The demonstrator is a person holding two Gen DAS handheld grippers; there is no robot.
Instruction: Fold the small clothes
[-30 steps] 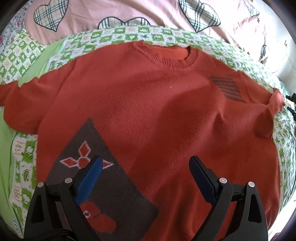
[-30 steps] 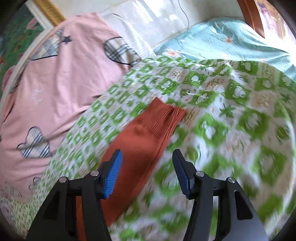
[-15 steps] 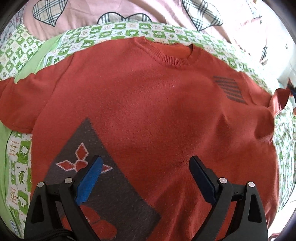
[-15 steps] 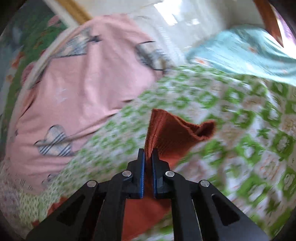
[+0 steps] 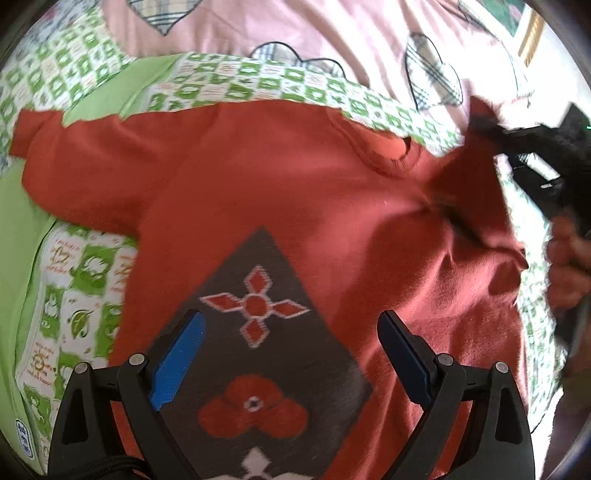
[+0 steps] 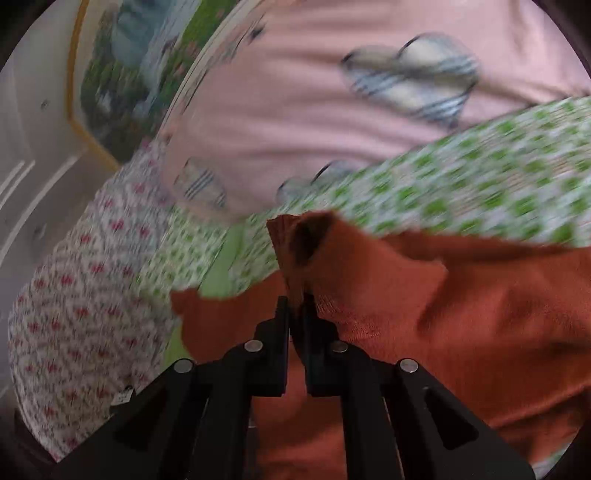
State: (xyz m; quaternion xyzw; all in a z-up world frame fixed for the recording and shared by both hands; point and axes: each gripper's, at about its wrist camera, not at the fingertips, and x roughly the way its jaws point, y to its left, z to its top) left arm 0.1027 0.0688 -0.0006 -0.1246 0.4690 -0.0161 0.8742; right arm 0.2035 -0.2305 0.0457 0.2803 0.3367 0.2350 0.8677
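Observation:
An orange-red sweater [image 5: 288, 192] with a grey patterned patch lies front up on the green-checked bedspread [image 5: 251, 79]. My left gripper [image 5: 291, 354] is open and empty, hovering above the patch near the hem. My right gripper [image 6: 297, 310] is shut on the sweater's right sleeve cuff [image 6: 306, 240] and holds it lifted over the sweater's body [image 6: 480, 314]. In the left wrist view the right gripper [image 5: 484, 125] shows at the upper right with the raised sleeve [image 5: 465, 177]. The left sleeve [image 5: 74, 147] lies flat.
A pink quilt [image 5: 295, 29] with plaid hearts lies behind the sweater, also in the right wrist view [image 6: 332, 92]. A floral pillow [image 6: 85, 295] and a framed picture [image 6: 122, 74] are at the left. The person's hand [image 5: 565, 266] is at the right edge.
My right gripper closed on the sleeve cuff, lifted it and carried it leftward over the sweater's body. My left gripper shifted left along the hem and stayed open.

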